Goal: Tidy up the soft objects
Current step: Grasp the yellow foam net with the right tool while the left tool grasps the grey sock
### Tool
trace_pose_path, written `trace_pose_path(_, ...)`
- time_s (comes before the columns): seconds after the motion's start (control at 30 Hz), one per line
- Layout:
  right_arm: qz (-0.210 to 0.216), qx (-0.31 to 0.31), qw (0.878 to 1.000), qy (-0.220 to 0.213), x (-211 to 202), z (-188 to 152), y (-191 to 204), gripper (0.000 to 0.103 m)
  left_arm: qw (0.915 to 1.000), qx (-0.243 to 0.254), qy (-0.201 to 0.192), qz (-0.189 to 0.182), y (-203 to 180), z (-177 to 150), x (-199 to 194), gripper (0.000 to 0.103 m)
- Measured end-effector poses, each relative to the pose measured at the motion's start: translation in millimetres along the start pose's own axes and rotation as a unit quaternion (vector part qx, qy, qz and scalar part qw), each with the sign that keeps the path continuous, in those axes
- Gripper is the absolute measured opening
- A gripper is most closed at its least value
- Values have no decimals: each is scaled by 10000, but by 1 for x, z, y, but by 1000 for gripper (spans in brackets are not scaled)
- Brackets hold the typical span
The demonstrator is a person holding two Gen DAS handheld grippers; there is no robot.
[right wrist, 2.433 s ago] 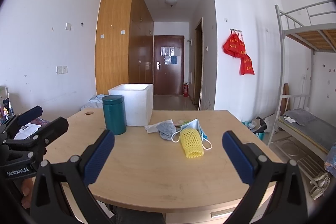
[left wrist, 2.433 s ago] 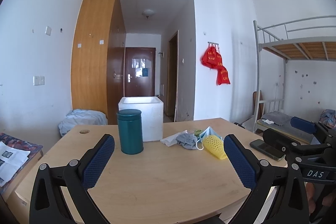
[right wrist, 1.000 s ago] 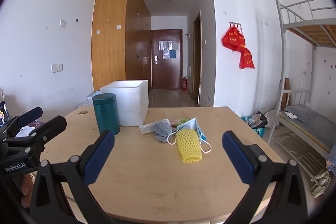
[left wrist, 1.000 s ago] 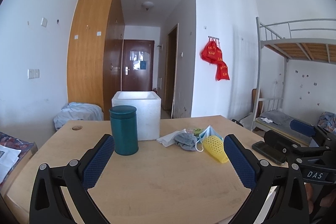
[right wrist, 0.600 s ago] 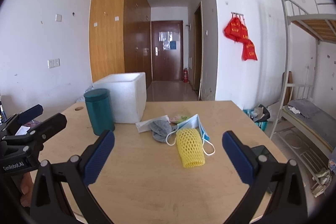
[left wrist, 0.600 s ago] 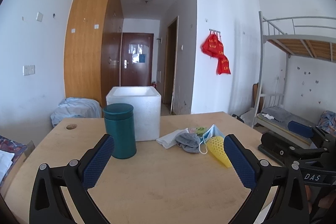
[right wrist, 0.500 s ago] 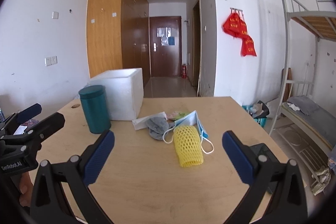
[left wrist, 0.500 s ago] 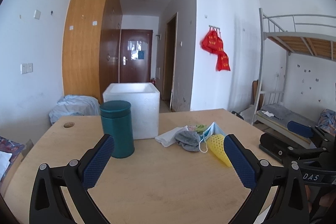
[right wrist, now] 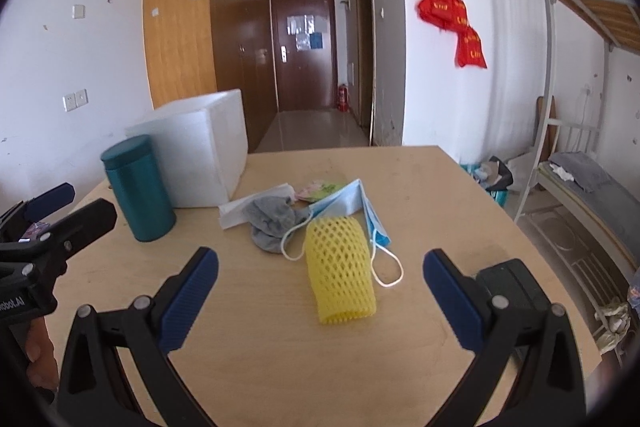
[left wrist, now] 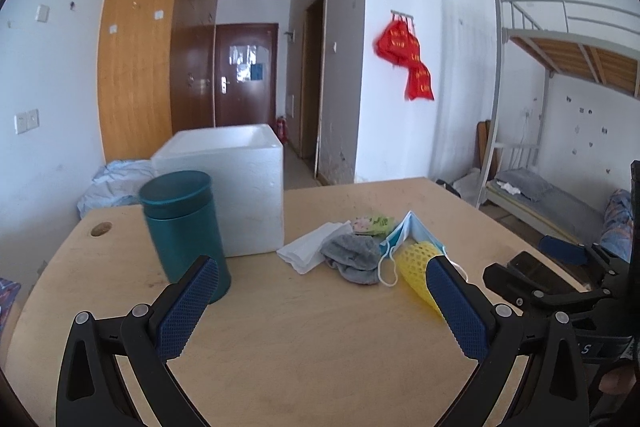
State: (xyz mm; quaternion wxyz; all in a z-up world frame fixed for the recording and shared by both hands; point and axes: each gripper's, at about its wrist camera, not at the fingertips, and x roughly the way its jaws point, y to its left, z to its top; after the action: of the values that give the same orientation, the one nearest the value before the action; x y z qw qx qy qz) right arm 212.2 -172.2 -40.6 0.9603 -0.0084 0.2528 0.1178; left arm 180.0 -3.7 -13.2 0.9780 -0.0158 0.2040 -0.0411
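Note:
A small pile of soft things lies mid-table: a yellow foam net sleeve, a blue face mask, a grey sock, a white tissue and a small floral cloth. The same pile shows in the left wrist view: the net sleeve, the mask, the sock and the tissue. My right gripper is open, low over the table, with the net sleeve just ahead between its fingers. My left gripper is open and empty, short of the pile.
A white foam box with an open top stands at the back left, a teal canister right in front of it. A black phone lies near the table's right edge. A bunk bed stands on the right.
Both grippers have moved forward and lower toward the pile; the net sleeve now sits close in front of the right gripper. Both stay open.

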Motion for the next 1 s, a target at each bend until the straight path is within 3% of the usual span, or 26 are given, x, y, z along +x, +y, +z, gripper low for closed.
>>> trace_pose_path(0.43,-60,-92,9972,741,65,11,-17,97,9936,-208,1079,-251,-1,13,102,103)
trace_pose_path(1.0,348,-61,9896,1396,112,8,-26,85,9798,-251,1919,-500,-1,8,189,96)
